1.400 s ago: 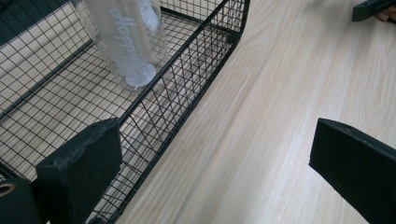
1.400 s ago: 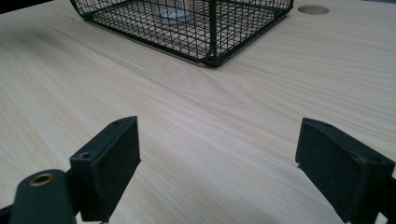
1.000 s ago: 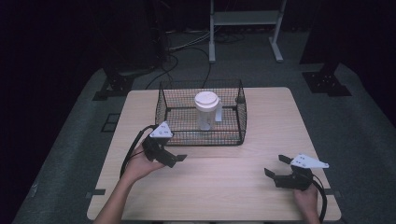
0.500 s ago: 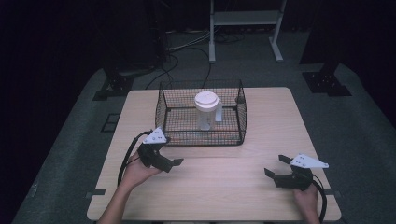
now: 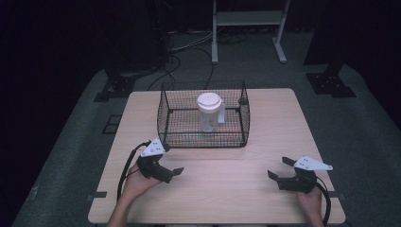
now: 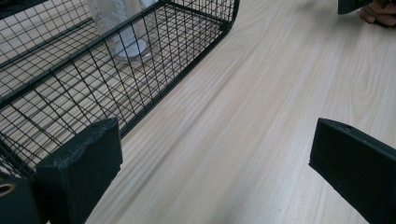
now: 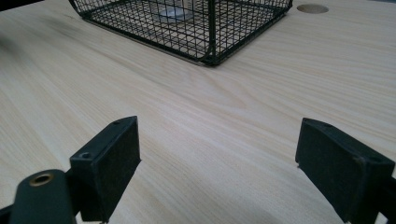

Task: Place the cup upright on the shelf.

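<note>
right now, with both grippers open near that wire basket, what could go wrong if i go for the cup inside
1. The lidded plastic cup stands tall and upright inside the black wire basket; a sideways nudge while reaching over the wall could tip it.
2. The left hand-held gripper sits close to the basket's near corner, so a wide-open jaw might catch the mesh and drag the basket.
3. The right hand-held gripper trails a cable that could snag on the table edge.
</note>
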### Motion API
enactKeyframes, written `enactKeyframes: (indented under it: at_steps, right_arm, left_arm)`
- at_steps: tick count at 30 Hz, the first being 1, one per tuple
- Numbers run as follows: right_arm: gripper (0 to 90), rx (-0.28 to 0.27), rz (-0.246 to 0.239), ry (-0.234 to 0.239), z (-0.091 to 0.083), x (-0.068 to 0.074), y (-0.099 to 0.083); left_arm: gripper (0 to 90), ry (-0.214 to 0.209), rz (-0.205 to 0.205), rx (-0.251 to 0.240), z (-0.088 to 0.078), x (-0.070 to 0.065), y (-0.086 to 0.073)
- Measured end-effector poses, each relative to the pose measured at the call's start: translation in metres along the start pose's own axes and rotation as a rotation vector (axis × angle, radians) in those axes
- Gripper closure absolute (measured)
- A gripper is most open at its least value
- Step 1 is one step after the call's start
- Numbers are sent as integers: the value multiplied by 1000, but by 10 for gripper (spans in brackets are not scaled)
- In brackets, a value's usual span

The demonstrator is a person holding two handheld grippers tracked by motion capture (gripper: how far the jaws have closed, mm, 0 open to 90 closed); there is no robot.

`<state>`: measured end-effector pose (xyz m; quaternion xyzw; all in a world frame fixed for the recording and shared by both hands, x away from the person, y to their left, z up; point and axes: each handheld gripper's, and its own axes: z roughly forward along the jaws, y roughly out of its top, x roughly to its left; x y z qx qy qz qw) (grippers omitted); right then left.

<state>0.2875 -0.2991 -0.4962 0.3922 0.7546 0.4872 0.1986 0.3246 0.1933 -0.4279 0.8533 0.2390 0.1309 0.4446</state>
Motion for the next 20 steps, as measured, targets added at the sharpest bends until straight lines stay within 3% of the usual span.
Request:
enactKeyframes:
  at_steps: [10,20]
  right_arm:
    - [129,0,-1,0,0,0,0]
    - [129,-4,4,-1,0,0,0]
  left_arm:
    - [17,13,-26,-71,-5,-7,-19]
    - [17,31,-15,-55,-6,-16,-29]
